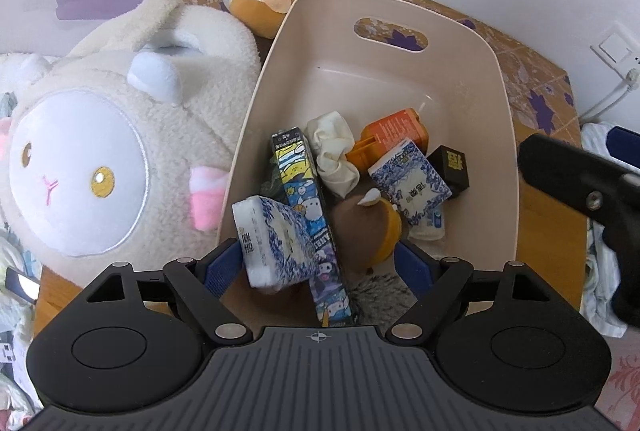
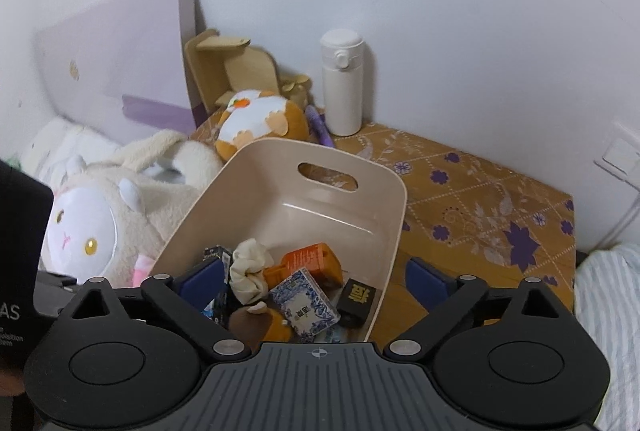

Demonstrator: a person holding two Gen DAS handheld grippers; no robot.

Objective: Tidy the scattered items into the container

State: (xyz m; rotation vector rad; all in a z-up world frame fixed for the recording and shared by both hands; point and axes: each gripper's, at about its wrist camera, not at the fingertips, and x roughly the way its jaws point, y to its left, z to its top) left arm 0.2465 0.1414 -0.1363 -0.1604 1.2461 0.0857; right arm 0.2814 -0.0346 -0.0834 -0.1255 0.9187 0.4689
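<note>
Left gripper (image 1: 318,265) wide over bin (image 1: 506,135), tissue pack (image 1: 276,243) between its pads, contact unclear. Right gripper (image 2: 316,277) wide, empty, above bin's near rim. Items lie inside.

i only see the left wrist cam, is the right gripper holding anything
Observer: No. The right wrist view shows the right gripper open and empty, at the near end of the container.
Operator: anything loose behind the bin that i'm missing
Observer: Yes, a purple pen lies between the hamster plush and the white bottle.
</note>
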